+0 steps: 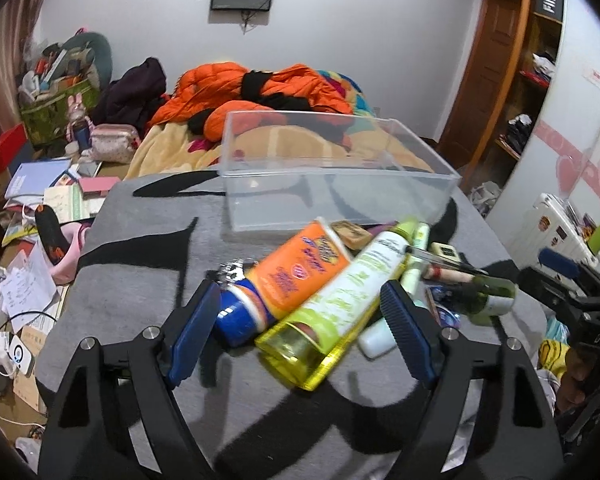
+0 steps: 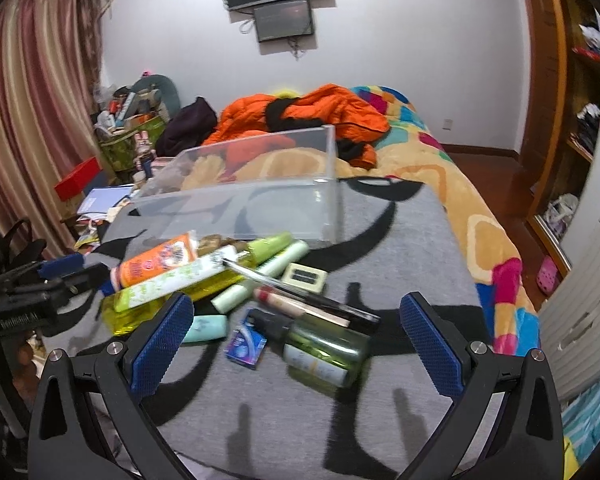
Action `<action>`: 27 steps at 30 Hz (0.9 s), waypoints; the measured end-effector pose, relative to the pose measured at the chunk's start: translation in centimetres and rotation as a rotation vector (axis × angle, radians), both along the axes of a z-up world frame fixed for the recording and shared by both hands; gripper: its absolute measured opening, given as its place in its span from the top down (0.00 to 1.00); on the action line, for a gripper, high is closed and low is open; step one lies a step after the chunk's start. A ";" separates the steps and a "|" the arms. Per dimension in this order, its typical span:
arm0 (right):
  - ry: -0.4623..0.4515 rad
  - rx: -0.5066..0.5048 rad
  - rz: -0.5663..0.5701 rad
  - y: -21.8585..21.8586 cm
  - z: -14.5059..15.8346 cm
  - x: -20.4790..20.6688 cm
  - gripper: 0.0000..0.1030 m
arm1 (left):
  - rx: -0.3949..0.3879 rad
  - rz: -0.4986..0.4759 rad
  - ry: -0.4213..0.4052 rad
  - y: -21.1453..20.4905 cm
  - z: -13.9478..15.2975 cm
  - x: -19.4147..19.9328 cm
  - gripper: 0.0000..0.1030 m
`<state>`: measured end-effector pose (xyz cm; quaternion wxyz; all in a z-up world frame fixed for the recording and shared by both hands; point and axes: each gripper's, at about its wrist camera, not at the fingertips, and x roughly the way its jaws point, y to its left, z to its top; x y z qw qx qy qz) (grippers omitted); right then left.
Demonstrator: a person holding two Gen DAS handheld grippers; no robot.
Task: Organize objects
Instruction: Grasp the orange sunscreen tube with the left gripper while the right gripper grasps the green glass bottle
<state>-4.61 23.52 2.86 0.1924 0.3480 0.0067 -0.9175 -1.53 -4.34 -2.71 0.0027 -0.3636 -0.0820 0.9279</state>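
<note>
- Left gripper (image 1: 300, 316): fingers spread wide around the orange tube (image 1: 300, 268) and yellow-green bottle (image 1: 332, 308), mid-frame, gripping nothing.
- Right gripper (image 2: 296, 338): fingers spread, dark green bottle (image 2: 324, 350) lying between them.
- Bottles look light, smooth, slippery; best gripped across the body.
- Clear bin (image 1: 332, 172) sits empty in the upper middle.
- Labels blurred; lower items half buried.

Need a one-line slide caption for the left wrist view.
Open left tool poised over orange tube and yellow-green bottle, clear bin behind.
</note>
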 end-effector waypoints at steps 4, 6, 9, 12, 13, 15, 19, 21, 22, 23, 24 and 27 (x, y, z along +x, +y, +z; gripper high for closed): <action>-0.053 0.006 -0.022 0.7 -1.4 -0.7 0.05 | 0.005 -0.004 -0.034 -1.1 -0.8 -1.7 0.22; -0.072 0.010 -0.032 1.0 -2.0 -0.9 0.07 | -0.004 -0.015 -0.061 -1.4 -1.3 -2.8 0.27; -0.094 0.010 -0.043 1.1 -2.7 -1.2 0.09 | -0.015 -0.035 -0.098 -1.7 -2.3 -4.1 0.31; -0.120 0.003 -0.041 1.0 -3.3 -1.7 0.13 | -0.012 -0.059 -0.141 -1.9 -3.3 -5.2 0.37; -0.128 0.003 -0.038 0.9 -3.6 -1.9 0.14 | -0.007 -0.066 -0.157 -2.0 -3.7 -5.6 0.38; -0.140 0.006 -0.033 0.7 -4.0 -2.2 0.16 | 0.026 -0.088 -0.173 -2.2 -4.3 -5.9 0.39; -0.179 -0.008 -0.022 0.4 -4.8 -2.6 0.24 | 0.042 -0.107 -0.170 -2.3 -4.5 -5.9 0.39; -0.202 -0.022 -0.019 0.4 -5.3 -2.9 0.31 | 0.029 -0.115 -0.164 -2.1 -4.5 -5.8 0.39; -0.211 -0.029 -0.016 0.4 -5.4 -3.0 0.35 | 0.018 -0.118 -0.161 -1.9 -4.5 -5.7 0.39; -0.216 -0.036 -0.016 0.4 -5.5 -3.1 0.36 | 0.011 -0.122 -0.160 -1.8 -4.5 -5.6 0.39; -0.214 -0.040 -0.017 0.5 -5.5 -3.0 0.36 | 0.009 -0.125 -0.160 -1.7 -4.5 -5.5 0.42; -0.201 -0.019 -0.023 0.6 -5.3 -2.8 0.40 | 0.016 -0.135 -0.162 -1.8 -4.4 -5.2 0.46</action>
